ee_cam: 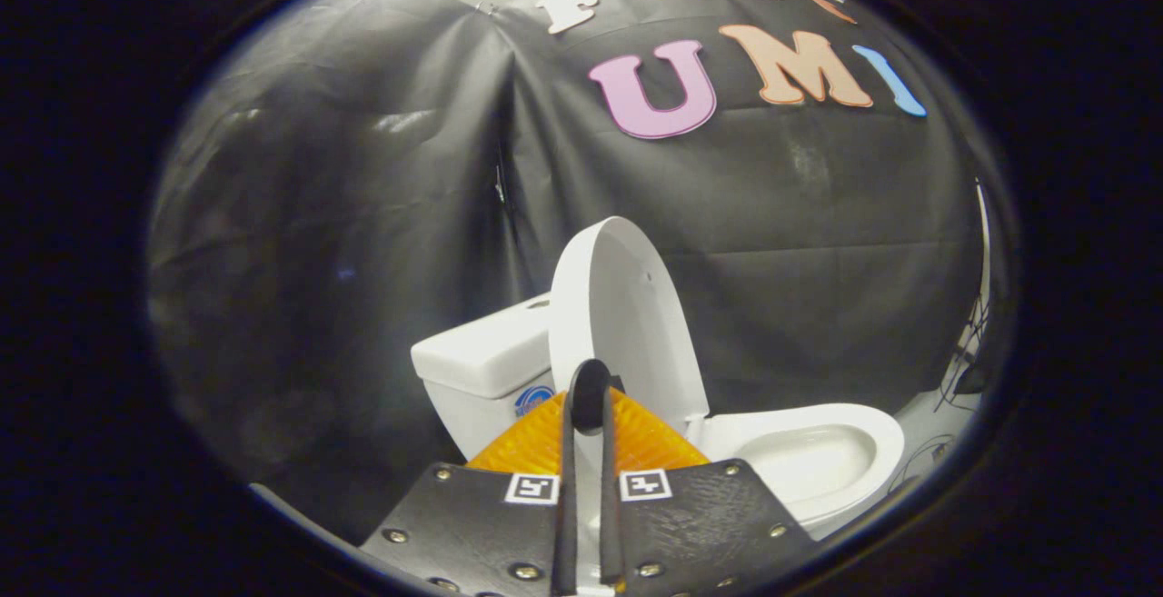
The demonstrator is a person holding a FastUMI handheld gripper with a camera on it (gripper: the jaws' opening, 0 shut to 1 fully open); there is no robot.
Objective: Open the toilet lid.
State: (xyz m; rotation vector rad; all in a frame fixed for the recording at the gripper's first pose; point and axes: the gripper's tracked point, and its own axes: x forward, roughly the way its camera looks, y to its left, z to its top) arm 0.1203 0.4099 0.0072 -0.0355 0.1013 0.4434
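At the bottom centre of the frame, the gripper (589, 415) shows its two black plates with square markers and, ahead of them, the orange ribbed fingers (536, 442), whose tips come close together with only a narrow slit between. The jaws look nearly together; whether they pinch the lower edge of the lid or simply sit in front of it cannot be told, since the dark pad at their tips covers that spot.

Just beyond the fingertips stands the toilet lid (627, 306), white and oval, raised almost upright and leaning back toward the tank (482, 356), which sits to the lower left of the lid. To the lower right of the lid the seat and bowl (818, 456) lie open and bare, the bowl's hollow plainly uncovered.

Behind all this, filling the upper half of the frame, hangs the black cloth wall (363, 170) of the booth, creased, with a seam running down near the middle. A few dark cables (963, 370) trail at the right of the frame.

By my judgement the lifting is all but finished: the lid is up and the bowl exposed. What remains calls for letting the lid rest back against the tank so it will not fall forward, then easing the jaws apart and drawing the gripper back clear of the lid's edge.
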